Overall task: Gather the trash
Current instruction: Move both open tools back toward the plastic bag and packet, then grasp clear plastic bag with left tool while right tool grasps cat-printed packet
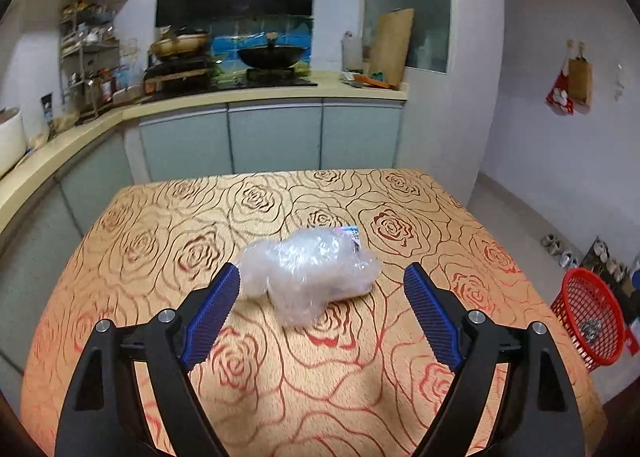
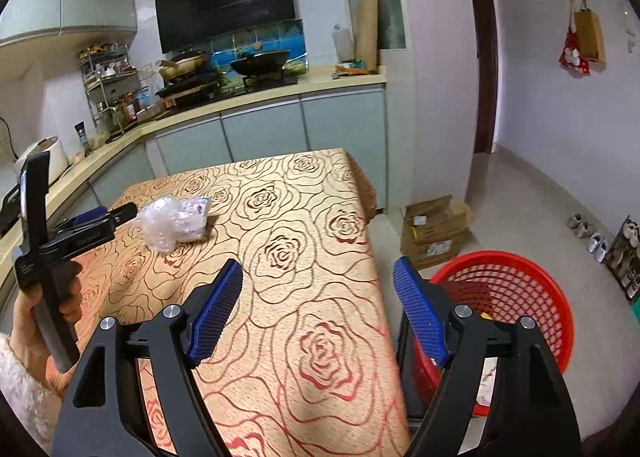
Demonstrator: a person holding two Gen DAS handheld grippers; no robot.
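A crumpled clear plastic bag point(image 1: 310, 269) with a small printed wrapper at its far end lies on the rose-patterned table point(image 1: 200, 217). My left gripper point(image 1: 322, 277) is open, its blue pads point(image 1: 218, 307) on either side of the bag's near end, not touching it. In the right wrist view the bag point(image 2: 172, 221) lies at the table's left with the left gripper point(image 2: 108, 219) right beside it. My right gripper point(image 2: 318, 277) is open and empty above the table's right edge. A red mesh basket point(image 2: 516, 297) stands on the floor to the right, below the table.
The red basket also shows in the left wrist view point(image 1: 592, 317). A cardboard box point(image 2: 434, 231) sits on the floor past the table's far right corner. Kitchen counter and cabinets point(image 1: 272, 137) stand behind the table. Shoes point(image 2: 588, 233) line the right wall.
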